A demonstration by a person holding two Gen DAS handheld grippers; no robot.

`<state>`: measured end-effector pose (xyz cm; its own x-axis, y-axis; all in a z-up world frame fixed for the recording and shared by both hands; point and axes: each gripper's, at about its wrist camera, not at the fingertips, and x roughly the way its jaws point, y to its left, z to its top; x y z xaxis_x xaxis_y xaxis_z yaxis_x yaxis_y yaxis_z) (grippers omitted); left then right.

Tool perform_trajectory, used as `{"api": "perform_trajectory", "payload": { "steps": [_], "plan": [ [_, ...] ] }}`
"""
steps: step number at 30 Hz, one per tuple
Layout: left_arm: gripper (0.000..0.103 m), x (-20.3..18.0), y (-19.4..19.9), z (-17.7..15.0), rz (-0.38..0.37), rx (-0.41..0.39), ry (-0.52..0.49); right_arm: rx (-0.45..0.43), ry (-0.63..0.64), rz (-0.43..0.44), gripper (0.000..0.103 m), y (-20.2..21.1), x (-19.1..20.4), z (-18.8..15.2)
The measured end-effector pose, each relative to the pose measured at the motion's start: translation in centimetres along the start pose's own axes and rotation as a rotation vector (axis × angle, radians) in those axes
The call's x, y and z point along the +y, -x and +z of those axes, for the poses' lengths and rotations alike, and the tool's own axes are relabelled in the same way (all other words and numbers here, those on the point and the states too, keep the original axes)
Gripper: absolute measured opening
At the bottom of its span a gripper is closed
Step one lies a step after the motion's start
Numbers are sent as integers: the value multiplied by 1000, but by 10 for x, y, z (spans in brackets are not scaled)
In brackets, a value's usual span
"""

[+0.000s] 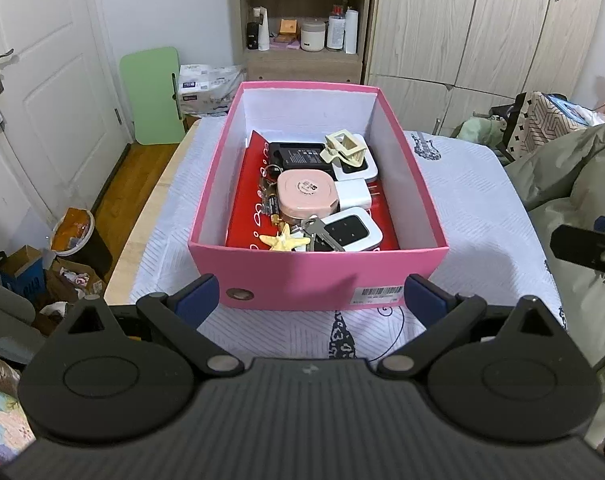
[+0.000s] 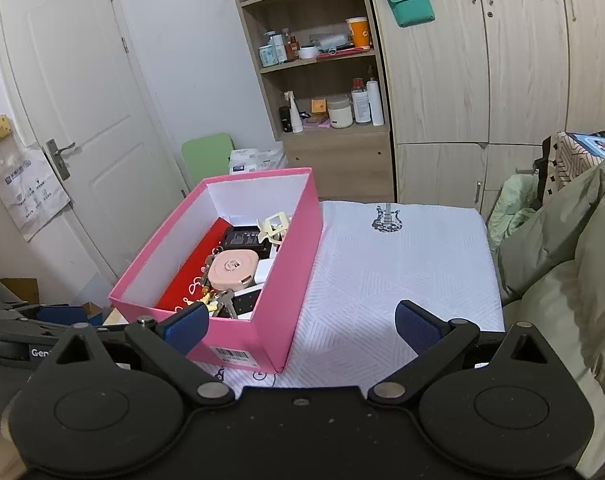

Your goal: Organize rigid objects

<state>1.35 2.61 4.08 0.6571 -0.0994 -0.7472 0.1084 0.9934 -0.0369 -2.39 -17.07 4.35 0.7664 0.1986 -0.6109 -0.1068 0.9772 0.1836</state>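
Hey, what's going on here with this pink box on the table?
A person is sorting small hard items with a handheld gripper in each hand. The pink box sits on a white patterned cloth and already holds the lot: a round pink case, a black battery pack, a cream hair clip, keys and a yellow starfish. The left gripper and right gripper are both open and empty, just short of the box.

Left hand-held gripper [image 1: 312,294] and right hand-held gripper [image 2: 302,326], both level, fingers wide apart, empty.
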Motion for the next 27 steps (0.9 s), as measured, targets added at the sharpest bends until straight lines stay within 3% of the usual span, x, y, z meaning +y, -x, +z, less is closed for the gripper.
{"api": "perform_trajectory", "payload": {
  "steps": [27],
  "plan": [
    [103, -2, -9, -3, -1, 3, -4, -19, 4, -56, 102, 0, 1, -9]
  ]
}}
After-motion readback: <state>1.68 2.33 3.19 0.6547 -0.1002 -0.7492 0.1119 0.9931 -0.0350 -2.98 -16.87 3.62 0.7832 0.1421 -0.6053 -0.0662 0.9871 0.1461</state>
